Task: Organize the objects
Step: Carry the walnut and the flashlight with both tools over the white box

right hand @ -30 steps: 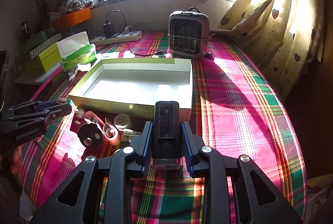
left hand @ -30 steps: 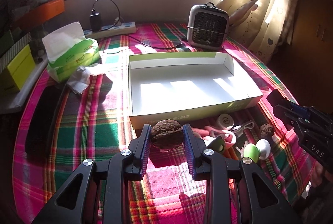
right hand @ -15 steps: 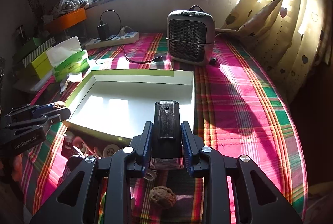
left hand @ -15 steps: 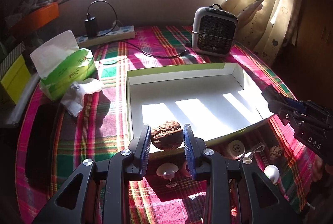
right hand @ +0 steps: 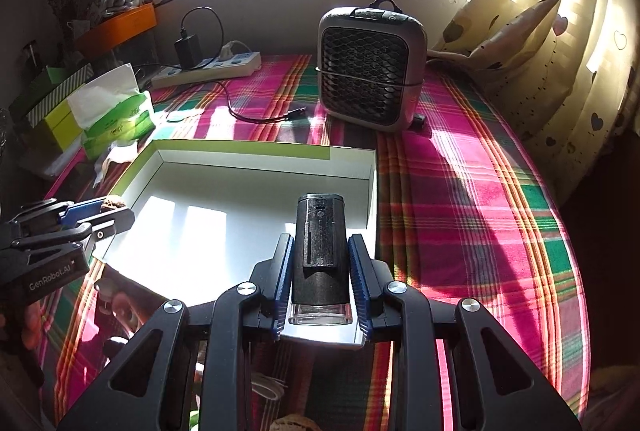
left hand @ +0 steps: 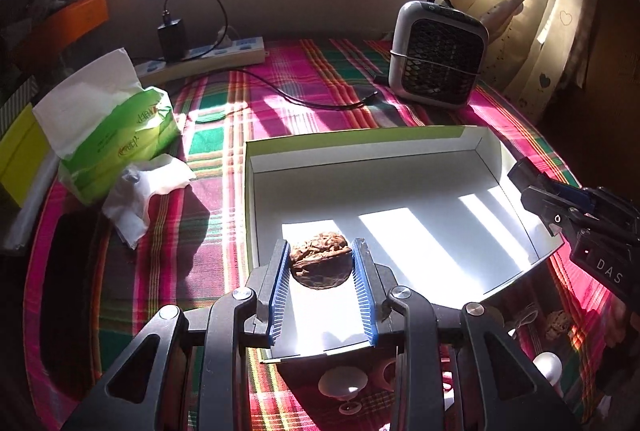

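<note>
My left gripper [left hand: 322,251] is shut on a brown walnut [left hand: 320,265] and holds it above the near left part of the open white box with green rim [left hand: 360,143]. My right gripper [right hand: 320,243] is shut on a black rectangular device with a clear base [right hand: 319,251], held over the box's near right corner [right hand: 370,167]. The right gripper shows at the right edge of the left wrist view [left hand: 560,207]; the left gripper shows at the left of the right wrist view [right hand: 96,215]. Small loose items [left hand: 342,383] and another walnut [left hand: 558,325] lie on the cloth in front of the box.
A plaid cloth [right hand: 460,191] covers the table. A small grey heater [right hand: 372,67] stands behind the box. A green tissue pack [left hand: 112,139] and crumpled tissue [left hand: 140,191] lie left of it. A power strip with charger [left hand: 200,59] and cable sit at the back. Curtains [right hand: 560,51] hang at right.
Both grippers have risen and moved forward from the cloth in front of the box to above its near edge, carrying the walnut and the black device.
</note>
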A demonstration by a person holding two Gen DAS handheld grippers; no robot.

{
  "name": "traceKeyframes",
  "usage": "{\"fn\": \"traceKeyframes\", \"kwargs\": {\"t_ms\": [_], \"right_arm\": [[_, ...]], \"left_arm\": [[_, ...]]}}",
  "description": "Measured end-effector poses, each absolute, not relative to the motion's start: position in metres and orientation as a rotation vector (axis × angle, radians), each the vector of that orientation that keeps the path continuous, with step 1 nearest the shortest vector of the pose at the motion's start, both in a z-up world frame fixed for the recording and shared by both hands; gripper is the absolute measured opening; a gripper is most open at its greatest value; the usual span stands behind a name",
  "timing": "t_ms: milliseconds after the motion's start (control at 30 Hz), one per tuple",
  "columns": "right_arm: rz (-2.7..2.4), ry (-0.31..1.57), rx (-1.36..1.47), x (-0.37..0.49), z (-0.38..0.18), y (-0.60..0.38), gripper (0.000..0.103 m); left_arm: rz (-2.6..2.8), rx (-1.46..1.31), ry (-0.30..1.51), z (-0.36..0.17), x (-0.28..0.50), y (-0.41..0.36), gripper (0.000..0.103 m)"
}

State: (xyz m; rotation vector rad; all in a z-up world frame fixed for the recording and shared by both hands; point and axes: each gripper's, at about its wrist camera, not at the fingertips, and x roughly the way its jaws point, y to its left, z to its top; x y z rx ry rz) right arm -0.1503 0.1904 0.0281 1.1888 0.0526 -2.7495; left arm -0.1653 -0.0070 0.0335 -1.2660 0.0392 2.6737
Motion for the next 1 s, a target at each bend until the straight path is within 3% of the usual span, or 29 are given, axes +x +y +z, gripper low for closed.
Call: {"fn": "traceKeyframes", "kwargs": {"t_ms": [1000], "right_arm": [[-2.695, 0.091, 1.268, -0.204, 0.006, 0.181, 0.028]], "left_arm": [[2.656, -1.324, 0.110, 0.013, -0.209, 0.006, 0.028]]}}
